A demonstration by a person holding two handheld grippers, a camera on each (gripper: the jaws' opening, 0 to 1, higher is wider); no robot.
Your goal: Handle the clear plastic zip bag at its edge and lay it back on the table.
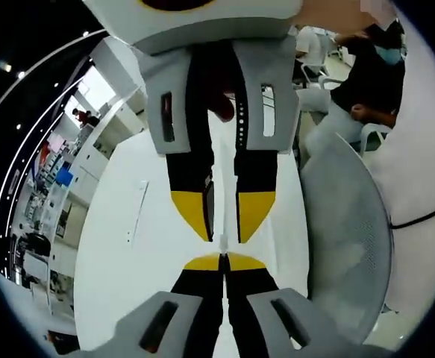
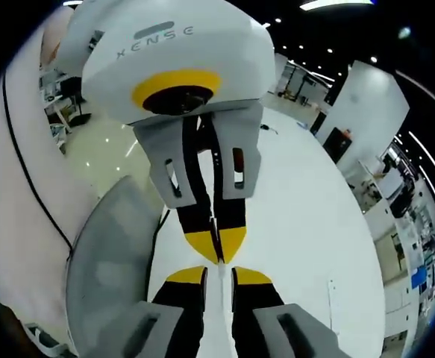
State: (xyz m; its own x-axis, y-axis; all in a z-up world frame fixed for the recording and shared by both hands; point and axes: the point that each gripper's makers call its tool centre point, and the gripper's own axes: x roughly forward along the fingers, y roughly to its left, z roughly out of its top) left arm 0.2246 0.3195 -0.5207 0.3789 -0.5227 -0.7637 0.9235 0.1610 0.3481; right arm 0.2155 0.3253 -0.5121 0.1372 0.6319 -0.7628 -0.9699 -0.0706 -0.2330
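Honestly, the risky part is how little of the clear plastic zip bag each side has. It hangs edge-on above the white desk, stretched between the two tools, so it reads as just a thin pale strip. In the left gripper view, the left gripper has its yellow-tipped jaws pressed together on the bag's edge, and the right gripper facing it has its jaws a little apart around the same strip; whether those really bite is hard to tell. The right gripper view is similar: right gripper straddling the strip, left gripper nipped shut on it.

Pull them apart and the slick film could slip out or tear. A grey mesh chair sits just beside the desk edge, but the desk surface itself offers broad open room below.
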